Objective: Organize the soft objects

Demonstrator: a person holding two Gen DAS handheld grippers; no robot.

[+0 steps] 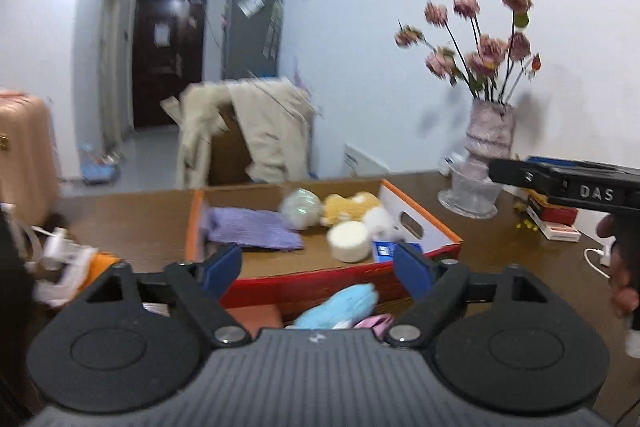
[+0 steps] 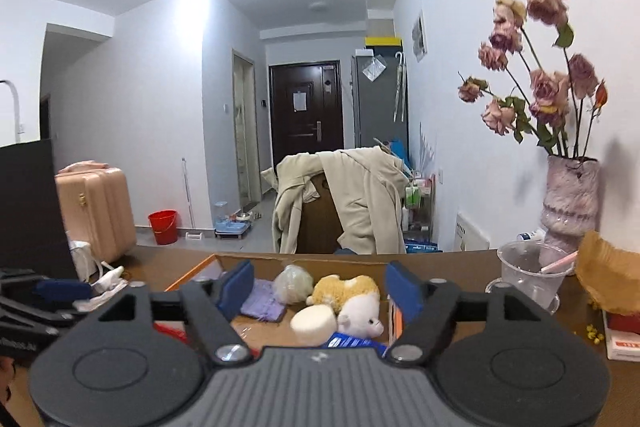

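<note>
- While the cardboard box [image 1: 420, 223] already holds several soft things, a light blue soft toy [image 1: 340, 307] lies outside it on the table [image 1: 120, 211], just in front of the box's red near wall.
- Beside this blue toy is a small pink soft thing [image 1: 376, 323], partly hidden behind the left gripper's body.
- Inside the box I see a purple cloth [image 1: 256, 229], a pale round bundle [image 1: 300, 207], a yellow and white plush [image 1: 356, 207] and a white round sponge [image 1: 348, 241].
- Left gripper [image 1: 320, 265]: its jaws stand wide apart and hold nothing. The blue toy is below and just near of the blue pads, almost centred between them, with its long axis running from low left to upper right, toward the box.
- Right gripper [image 2: 320, 287]: jaws also wide and empty. It looks over the box from the right side, and the blue toy does not show in its view.
- I judge the left gripper is the nearer one; it would need to tip down and come a little back to take the toy.
</note>
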